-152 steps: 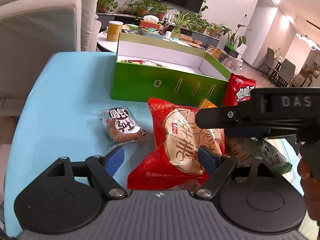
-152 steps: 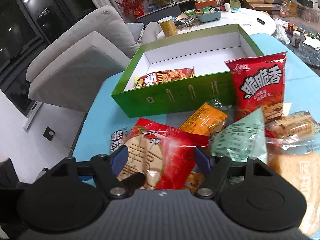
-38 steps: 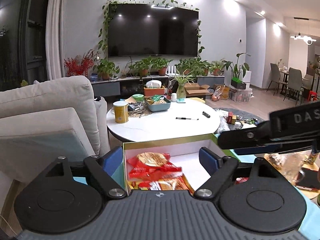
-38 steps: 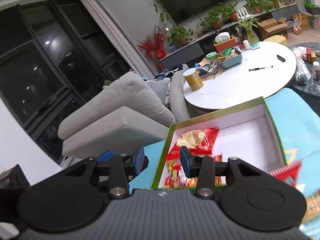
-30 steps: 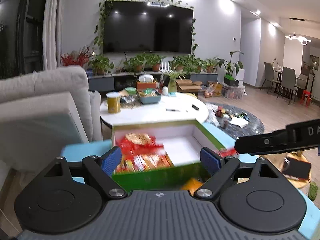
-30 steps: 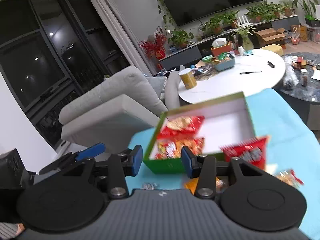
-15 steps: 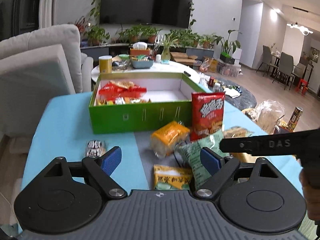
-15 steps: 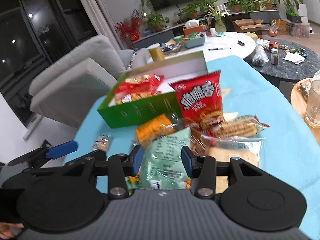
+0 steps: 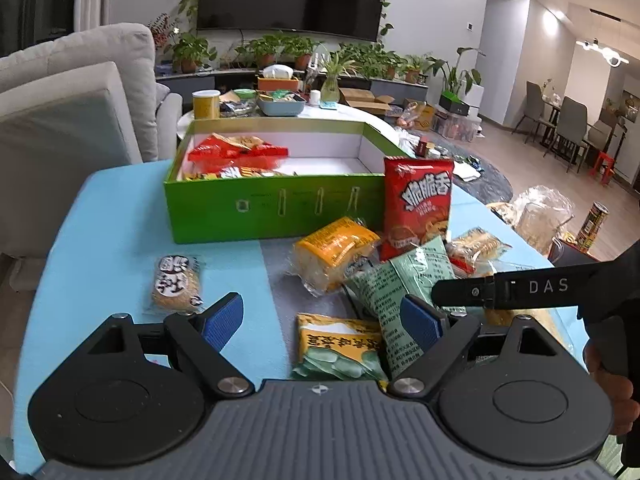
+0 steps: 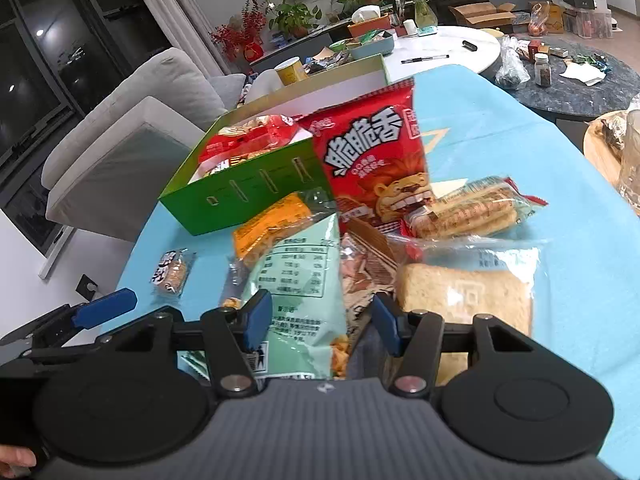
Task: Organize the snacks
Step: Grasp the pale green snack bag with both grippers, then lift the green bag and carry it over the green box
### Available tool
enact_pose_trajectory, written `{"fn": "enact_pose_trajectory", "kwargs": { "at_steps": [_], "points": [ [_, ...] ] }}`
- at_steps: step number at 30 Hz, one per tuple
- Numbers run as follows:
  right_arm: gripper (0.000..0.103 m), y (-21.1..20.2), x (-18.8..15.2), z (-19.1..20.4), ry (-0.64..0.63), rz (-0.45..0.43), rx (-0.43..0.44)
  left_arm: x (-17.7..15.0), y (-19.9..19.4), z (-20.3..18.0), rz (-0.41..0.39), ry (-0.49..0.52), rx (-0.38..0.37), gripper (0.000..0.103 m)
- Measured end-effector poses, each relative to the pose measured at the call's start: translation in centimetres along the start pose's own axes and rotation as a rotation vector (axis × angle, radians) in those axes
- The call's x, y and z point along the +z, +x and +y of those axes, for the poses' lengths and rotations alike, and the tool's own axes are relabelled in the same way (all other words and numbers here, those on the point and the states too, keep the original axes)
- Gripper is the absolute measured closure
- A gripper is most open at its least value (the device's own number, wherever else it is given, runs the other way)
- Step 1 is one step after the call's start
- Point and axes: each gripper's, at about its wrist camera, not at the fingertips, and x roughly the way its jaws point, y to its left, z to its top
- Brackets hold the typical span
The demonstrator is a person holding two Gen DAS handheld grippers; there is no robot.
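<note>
Big green box [image 9: 276,208] sits upper-middle of the left view with red snacks inside, loose packets piled lower right, left gripper [image 9: 322,318] spread wide and empty, right gripper [image 10: 316,316] opening over the mint-green bag [image 10: 298,280], nothing pinched.

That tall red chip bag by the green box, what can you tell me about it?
The red chip bag is a glossy, puffed plastic pouch with big white Chinese characters and a cartoon lion's open mouth printed below them. It looks sealed and full. It stands nearly upright, leaning against the right end of the green box. Other snack packs crowd its bottom edge: an orange packet, a pale green bag and a pack of rolled wafers. Neither gripper touches it.
</note>
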Motion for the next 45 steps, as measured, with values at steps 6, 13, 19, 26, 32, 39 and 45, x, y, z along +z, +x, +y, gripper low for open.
{"fn": "enact_pose_trajectory", "kwargs": {
  "at_steps": [6,13,19,26,32,39,45],
  "points": [
    [0.056,-0.5,-0.2,-0.5,0.009,-0.005,0.011,-0.4,1.3,-1.4,0.033,0.045,-0.034,0.019],
    [0.055,-2.1,0.3,-0.6,0.01,-0.046,0.043,-0.4,3.0,-2.6,0.057,0.078,-0.042,0.019],
    [0.055,-2.2,0.6,-0.7,0.007,-0.041,0.079,-0.4,3.5,-4.2,0.05,0.127,-0.047,0.018],
    [0.055,-1.1,0.1,-1.5,0.045,0.004,0.07,-0.5,3.6,-4.3,0.067,0.112,-0.067,0.019],
    [0.055,-0.5,-0.2,-2.7,0.107,0.034,0.096,-0.5,2.8,-4.0,0.074,0.09,-0.106,0.021],
    [0.062,-0.7,-0.3,-3.1,0.111,0.03,0.127,-0.8,3.2,-5.4,0.11,0.113,-0.182,0.022],
    [0.062,-0.8,-0.2,-2.9,0.12,0.038,0.123,-0.8,4.7,-5.7,0.164,0.06,-0.295,0.04]
  ]
}}
